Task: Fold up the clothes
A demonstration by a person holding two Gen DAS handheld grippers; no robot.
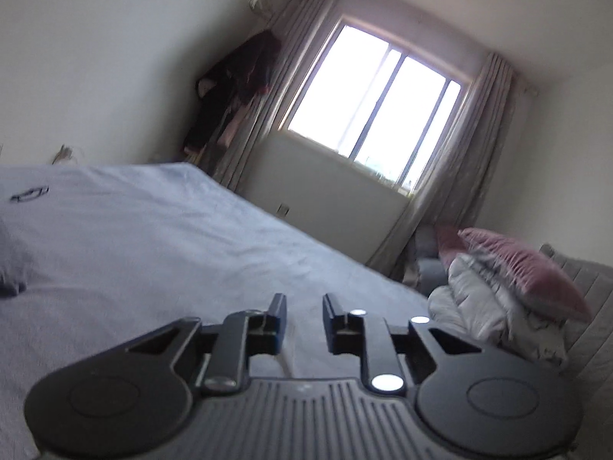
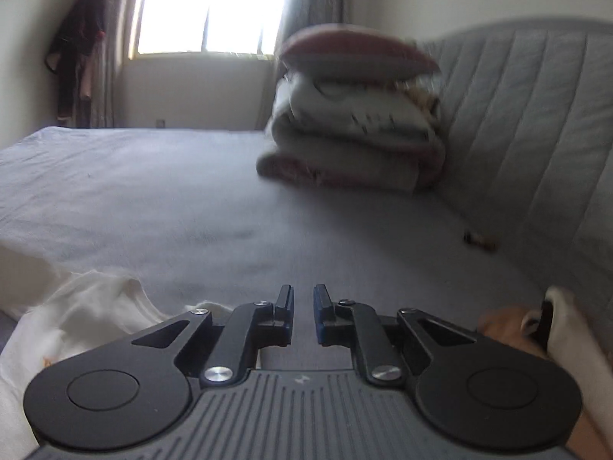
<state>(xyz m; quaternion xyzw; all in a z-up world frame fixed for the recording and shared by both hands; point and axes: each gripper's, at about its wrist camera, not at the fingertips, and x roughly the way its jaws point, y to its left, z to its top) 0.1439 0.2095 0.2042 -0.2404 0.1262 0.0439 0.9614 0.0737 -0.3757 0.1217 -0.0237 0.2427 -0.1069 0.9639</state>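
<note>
while your left gripper (image 1: 304, 308) hangs over the grey-blue bed sheet (image 1: 161, 237), its jaws stand apart with a clear gap and nothing between them. your right gripper (image 2: 303, 299) has its jaws parted only narrowly, and nothing is between them either; the sheet shows through the slot.

the clothing shows best in the right wrist view: a crumpled white garment (image 2: 88, 314) lies on the bed at the lower left, just beside that gripper's left side and partly hidden under its body. at the lower right edge of the same view sits another piece of cloth (image 2: 567, 326), pale with an orange part, too blurred to say what it is. only this view shows the small dark object (image 2: 479, 239) lying on the sheet near the padded grey headboard (image 2: 536, 122).

the left wrist view gives you what the right one does not: a grey fold of fabric (image 1: 11, 264) at the left edge of the bed, and a small dark loop (image 1: 28, 193) lying on the sheet further back. it also shows the whole window (image 1: 373, 115) with both curtains.

both views share the stack of folded bedding (image 2: 356, 142) topped by a pink pillow (image 1: 525, 268), resting against the headboard, and the dark clothes (image 1: 233, 88) hanging in the corner beside the window.
</note>
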